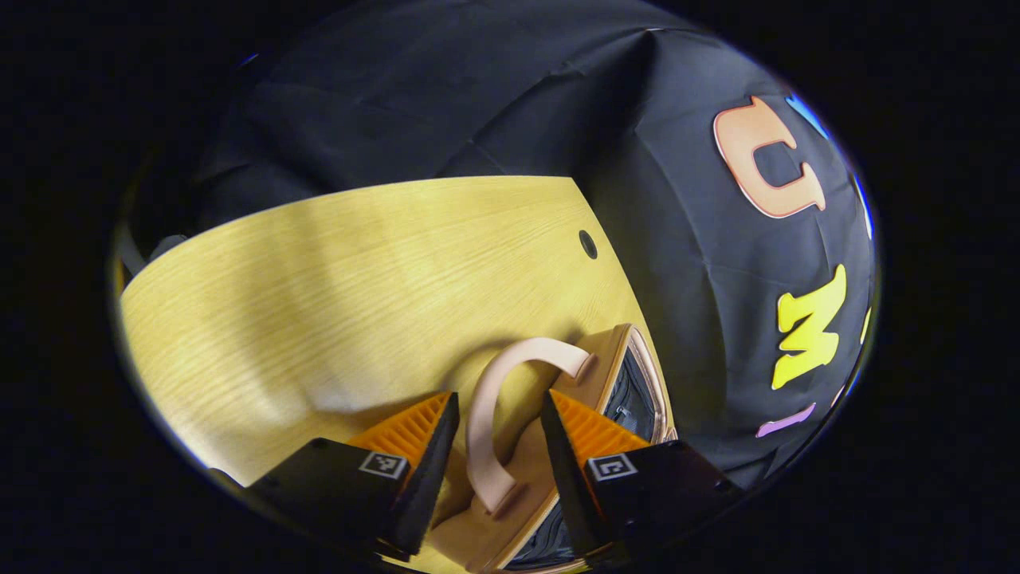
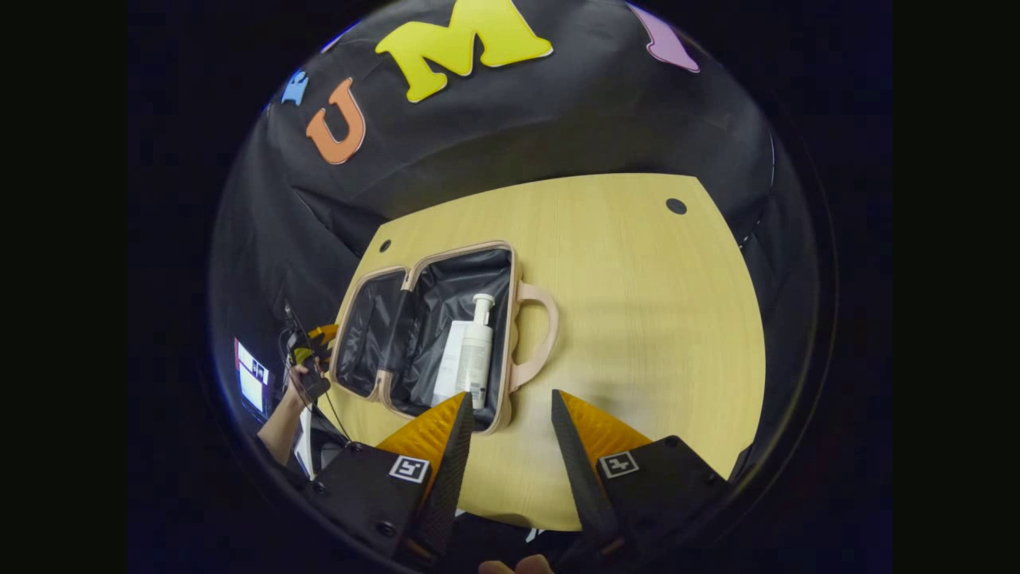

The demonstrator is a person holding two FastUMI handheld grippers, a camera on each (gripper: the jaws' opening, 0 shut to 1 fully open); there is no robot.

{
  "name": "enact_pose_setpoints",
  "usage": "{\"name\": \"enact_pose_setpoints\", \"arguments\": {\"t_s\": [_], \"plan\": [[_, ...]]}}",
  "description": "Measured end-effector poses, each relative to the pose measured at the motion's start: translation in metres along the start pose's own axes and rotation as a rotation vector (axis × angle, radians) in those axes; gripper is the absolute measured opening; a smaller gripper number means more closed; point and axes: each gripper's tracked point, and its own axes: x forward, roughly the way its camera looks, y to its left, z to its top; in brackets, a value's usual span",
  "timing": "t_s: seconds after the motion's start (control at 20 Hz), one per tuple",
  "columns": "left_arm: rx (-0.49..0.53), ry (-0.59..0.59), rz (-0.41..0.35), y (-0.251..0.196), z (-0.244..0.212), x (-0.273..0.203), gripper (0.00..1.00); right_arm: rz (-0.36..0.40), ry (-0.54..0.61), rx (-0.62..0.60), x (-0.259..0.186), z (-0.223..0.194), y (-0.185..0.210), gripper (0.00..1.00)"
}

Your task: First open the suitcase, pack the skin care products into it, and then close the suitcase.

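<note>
Left tongs [image 1: 498, 446] sit apart, straddling the curved pale-pink handle [image 1: 510, 414] without pressing it, likely lined up to steady or swing the case. Right tongs [image 2: 504, 446] are apart too, empty, hanging above the near edge of the pale wood tabletop [image 2: 653, 319]. The small pink hard-shell suitcase [image 2: 510, 375] lies open flat there, a white pump bottle [image 2: 476, 351] and a white box [image 2: 451, 359] in its black-lined half; closing looks next

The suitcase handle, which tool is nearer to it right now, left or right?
Left. The left tool straddles the pink handle, its open fingers on either side without pressing it. The right tool hovers open over bare table, short of the suitcase.
</note>
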Motion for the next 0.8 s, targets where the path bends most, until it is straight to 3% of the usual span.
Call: {"name": "enact_pose_setpoints", "arguments": {"t_s": [0.05, 0.1, 0.15, 0.2, 0.3, 0.55, 0.8], "plan": [[-0.015, 0.012, 0.005, 0.001, -0.003, 0.002, 0.75, 0.005, -0.005, 0.005, -0.001, 0.001, 0.001, 0.60], [-0.028, 0.017, 0.022, 0.005, -0.002, 0.005, 0.37, 0.009, -0.011, 0.010, -0.003, 0.000, 0.001, 0.60], [-0.049, 0.017, 0.046, 0.010, 0.000, 0.006, 0.42, 0.014, -0.017, 0.012, -0.005, 0.000, 0.002, 0.60], [-0.081, 0.020, 0.050, 0.010, 0.000, 0.005, 0.18, 0.019, -0.022, 0.011, -0.007, 0.000, 0.002, 0.60], [-0.099, 0.010, 0.033, 0.001, 0.002, 0.000, 0.16, 0.021, -0.038, 0.003, -0.009, 0.001, -0.001, 0.56], [0.037, -0.108, -0.016, -0.064, 0.028, -0.046, 0.09, -0.044, -0.175, -0.009, -0.019, 0.024, -0.025, 0.60], [0.343, -0.224, -0.092, -0.177, 0.024, -0.091, 0.07, -0.167, -0.374, 0.090, -0.049, 0.067, -0.087, 0.60]]}}
